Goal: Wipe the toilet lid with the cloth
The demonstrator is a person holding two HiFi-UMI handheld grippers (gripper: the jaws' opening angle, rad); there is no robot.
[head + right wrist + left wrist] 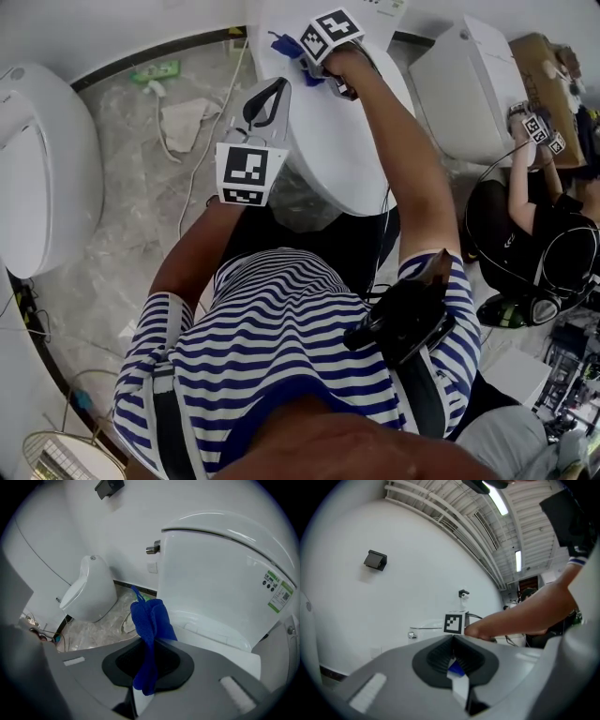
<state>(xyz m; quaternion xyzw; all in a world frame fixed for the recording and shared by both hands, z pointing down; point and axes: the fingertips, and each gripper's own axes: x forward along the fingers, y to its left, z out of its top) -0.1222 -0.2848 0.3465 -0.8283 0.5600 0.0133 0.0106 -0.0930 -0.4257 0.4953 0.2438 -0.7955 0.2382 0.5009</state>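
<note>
The white toilet lid (347, 150) lies shut in front of me in the head view. My right gripper (295, 54) is at the lid's far end near the tank, shut on a blue cloth (280, 42). In the right gripper view the blue cloth (150, 620) is bunched between the jaws of the right gripper (151, 641) and hangs above the lid (211, 632) beside the tank (220, 569). My left gripper (282, 84) hovers off the lid's left edge, shut and empty. In its own view the left gripper (453, 638) points at the white wall.
A second toilet (37, 169) stands at the left and a third (478, 84) at the right. Beside the third one, another person (534, 216) holds a gripper (539, 127). A pale rag (187, 117) and cables lie on the marble floor left of the lid.
</note>
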